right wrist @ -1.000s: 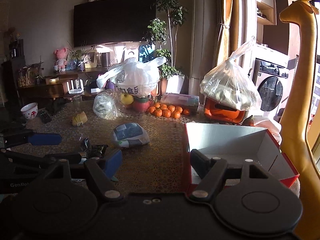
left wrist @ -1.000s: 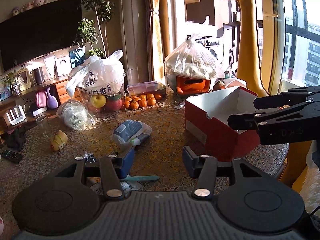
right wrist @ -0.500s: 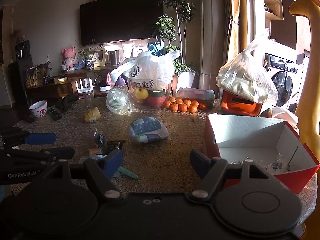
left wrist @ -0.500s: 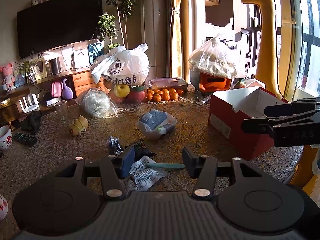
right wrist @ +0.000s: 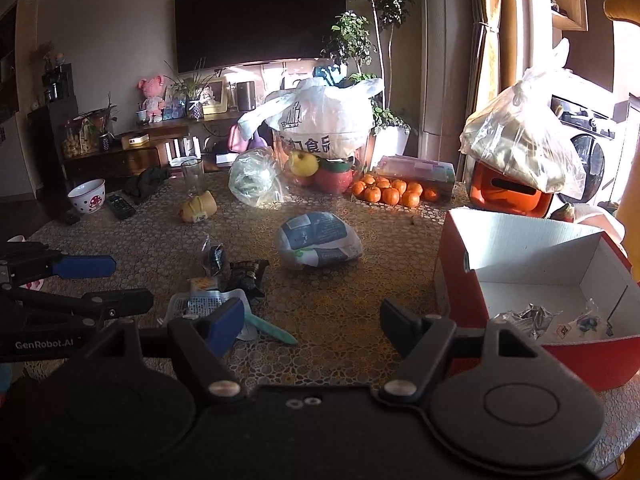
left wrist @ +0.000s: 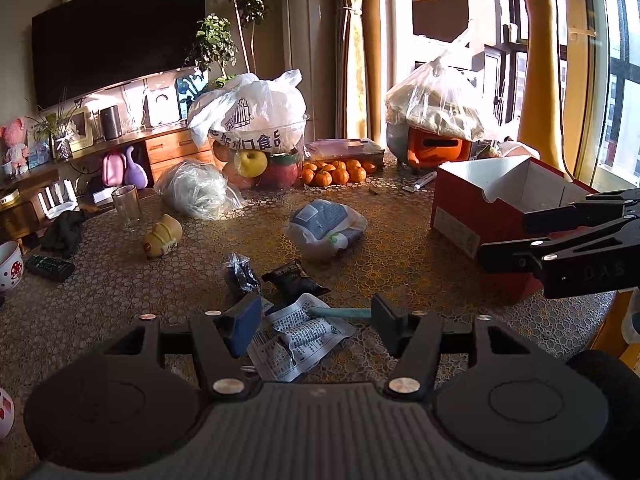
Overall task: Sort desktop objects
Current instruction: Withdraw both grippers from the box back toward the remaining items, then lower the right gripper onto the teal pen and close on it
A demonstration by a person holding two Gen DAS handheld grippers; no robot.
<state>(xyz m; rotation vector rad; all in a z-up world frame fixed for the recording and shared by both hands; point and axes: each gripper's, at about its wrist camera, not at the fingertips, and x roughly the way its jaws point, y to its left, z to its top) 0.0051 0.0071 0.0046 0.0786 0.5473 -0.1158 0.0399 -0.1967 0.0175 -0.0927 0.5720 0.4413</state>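
We are in a home living room: a wall-mounted television (right wrist: 260, 20) hangs above a low wooden cabinet (left wrist: 176, 148) with plush toys (right wrist: 152, 96) and houseplants (right wrist: 360, 40). Curtains (left wrist: 360, 48), a washing machine (right wrist: 588, 152) and fruit (right wrist: 392, 192) on the worktop (right wrist: 360, 344) confirm it.

Sunlit living room, wall-mounted television (right wrist: 260, 20), curtained window (left wrist: 600, 60), potted plant (right wrist: 360, 32)

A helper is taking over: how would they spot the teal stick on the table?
Start at the red box and look left, to the litter near the table's front edge. The teal stick lies flat beside a printed sachet, the only slim, plain-coloured piece among crinkled wrappers.
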